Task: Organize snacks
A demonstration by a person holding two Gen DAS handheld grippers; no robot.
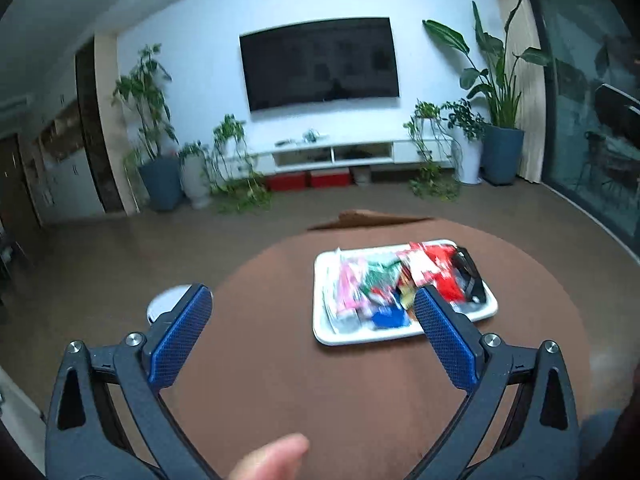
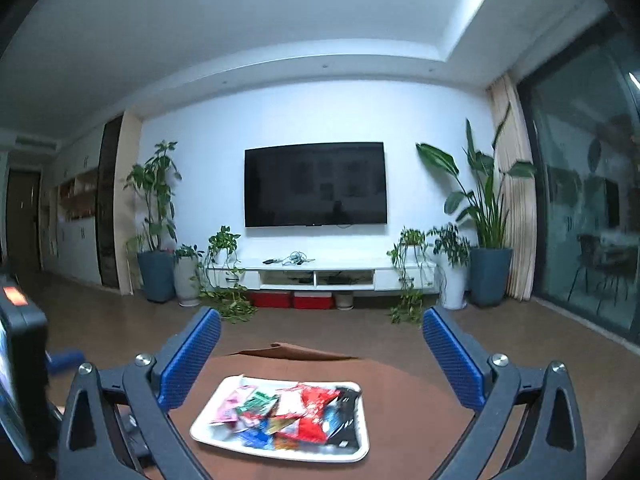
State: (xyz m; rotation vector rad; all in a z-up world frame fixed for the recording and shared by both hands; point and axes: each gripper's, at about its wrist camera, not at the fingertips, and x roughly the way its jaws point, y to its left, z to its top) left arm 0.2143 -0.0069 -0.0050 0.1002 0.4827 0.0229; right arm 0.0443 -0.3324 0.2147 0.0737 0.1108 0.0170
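A white rectangular tray sits on a round brown table. It holds a pile of several snack packets in pink, green, red, blue and black. My left gripper is open and empty, above the table just left of and in front of the tray. The tray also shows in the right wrist view with the snack packets on it. My right gripper is open and empty, raised above and behind the tray.
A white round object lies beyond the table's left edge. A cardboard flap sticks up at the far table edge. A dark device with a screen is at the left. TV, cabinet and plants stand along the far wall.
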